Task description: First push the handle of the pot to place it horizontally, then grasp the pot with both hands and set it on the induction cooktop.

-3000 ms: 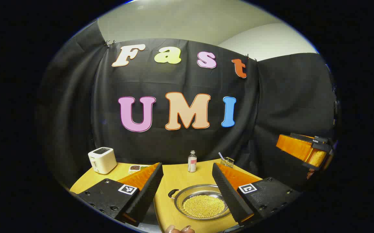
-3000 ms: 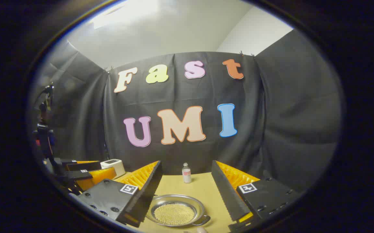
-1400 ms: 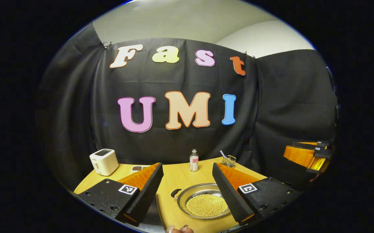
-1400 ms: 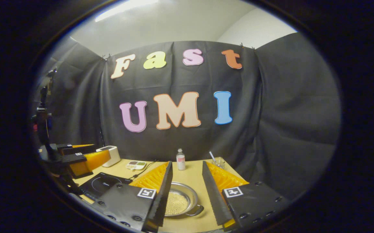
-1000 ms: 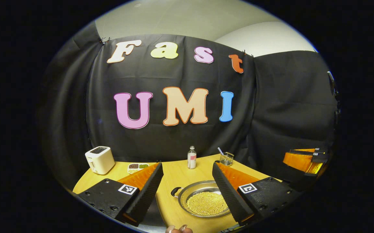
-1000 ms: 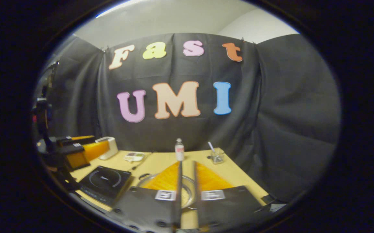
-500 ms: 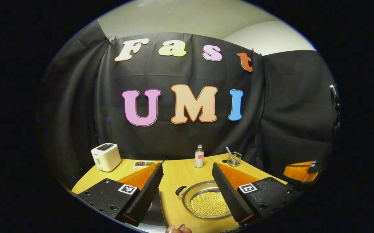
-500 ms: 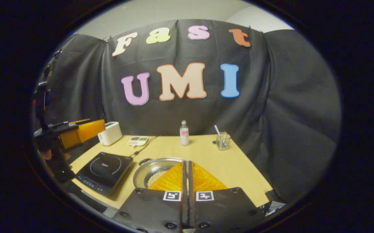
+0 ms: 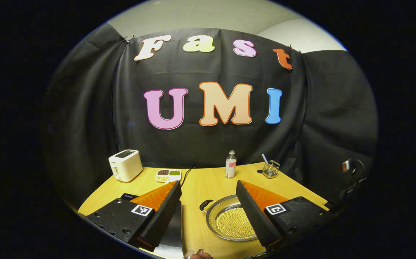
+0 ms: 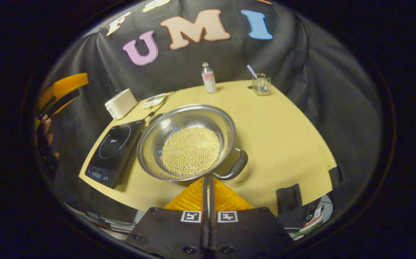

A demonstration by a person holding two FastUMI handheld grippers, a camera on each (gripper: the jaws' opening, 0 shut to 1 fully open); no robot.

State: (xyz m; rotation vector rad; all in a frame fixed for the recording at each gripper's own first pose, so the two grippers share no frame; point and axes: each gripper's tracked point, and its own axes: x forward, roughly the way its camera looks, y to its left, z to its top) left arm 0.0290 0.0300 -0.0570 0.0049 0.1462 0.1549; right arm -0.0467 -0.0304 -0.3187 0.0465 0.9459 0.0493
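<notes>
Steel pot [image 9: 229,223] of yellow beads is seen on the table [image 9: 200,183] in the left gripper view, between the released, wide-spread jaws of the left gripper [image 9: 208,187]. In the right gripper view, the right gripper [image 10: 208,176] is clenched empty, tips by the pot's near handle [image 10: 234,167]; the cooktop [image 10: 114,151] lies just left.

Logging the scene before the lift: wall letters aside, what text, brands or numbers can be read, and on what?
No text is legible.
induction cooktop: centre mark and panel symbols, too blurred to read.
bottle: label too small to read.
left hand-held gripper and right hand-held gripper: square coded tags, patterns rather than words.
</notes>
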